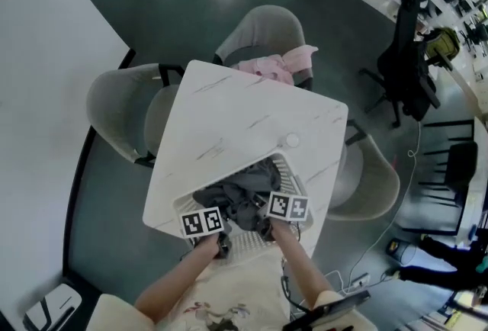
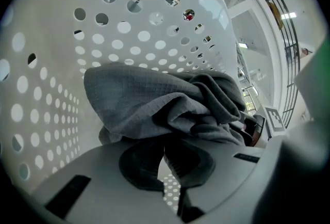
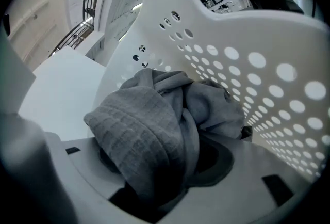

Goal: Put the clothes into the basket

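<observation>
Holding the grey garment (image 1: 236, 196) inside the basket (image 1: 288, 169), lower centre, left gripper (image 2: 164, 144) and right gripper (image 3: 154, 166) both clamp it; letting go likely comes next.

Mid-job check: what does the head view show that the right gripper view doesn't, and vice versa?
Head view only: a pink garment lying on the far chair, and the person's forearms. Right gripper view only: the grey garment bunched thickly between the jaws of the right gripper. Both: that garment sitting inside the white perforated basket.
</observation>
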`<state>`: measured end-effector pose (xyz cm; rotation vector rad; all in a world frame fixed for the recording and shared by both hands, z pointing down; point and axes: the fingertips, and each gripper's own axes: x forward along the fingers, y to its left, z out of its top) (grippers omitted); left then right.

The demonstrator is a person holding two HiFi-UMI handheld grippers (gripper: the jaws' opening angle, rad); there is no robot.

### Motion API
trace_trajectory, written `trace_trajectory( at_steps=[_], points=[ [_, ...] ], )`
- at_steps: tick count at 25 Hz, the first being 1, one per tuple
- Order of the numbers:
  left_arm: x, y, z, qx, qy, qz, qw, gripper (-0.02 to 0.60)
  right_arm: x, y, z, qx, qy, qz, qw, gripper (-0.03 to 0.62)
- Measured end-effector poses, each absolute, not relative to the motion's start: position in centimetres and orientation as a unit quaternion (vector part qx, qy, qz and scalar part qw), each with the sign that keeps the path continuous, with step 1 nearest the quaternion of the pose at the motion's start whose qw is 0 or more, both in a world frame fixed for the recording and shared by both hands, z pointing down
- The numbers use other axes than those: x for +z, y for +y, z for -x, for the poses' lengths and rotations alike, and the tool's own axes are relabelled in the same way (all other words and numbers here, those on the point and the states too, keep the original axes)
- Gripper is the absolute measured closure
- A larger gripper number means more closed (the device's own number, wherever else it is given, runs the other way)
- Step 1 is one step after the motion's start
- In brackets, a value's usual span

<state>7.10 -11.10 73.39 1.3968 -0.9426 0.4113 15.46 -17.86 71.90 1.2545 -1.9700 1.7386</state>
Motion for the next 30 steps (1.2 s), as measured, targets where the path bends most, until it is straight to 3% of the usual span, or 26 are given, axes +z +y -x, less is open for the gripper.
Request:
trace_trajectory(
  at_steps=[6, 15, 24, 30],
  points=[
    [72.2, -11.6, -7.0, 0.169, -0.421, -0.614, 0.646, 0.570, 73.6, -17.9, -15.3, 0.582, -0.674, -0.422, 0.170, 0.345],
    [69.3, -12.9, -8.0, 0.129, -0.413, -0.634, 0.640, 0.569, 77.0, -16.3, -13.0, 0.540, -0.681, -0.378, 0.319, 0.327],
    [74.2, -12.6, -8.6, 0.215, -0.428, -0.641, 0.600, 0.568, 76.1, -16.2, -12.7, 0.580, -0.685, -0.361, 0.254, 0.297],
    [76.6, -12.9, -7.9, 0.214, -0.435, -0.597, 0.639, 0.568, 71.5, -15.8, -13.7, 0.510, -0.724, -0.367, 0.285, 0.273]
  ],
)
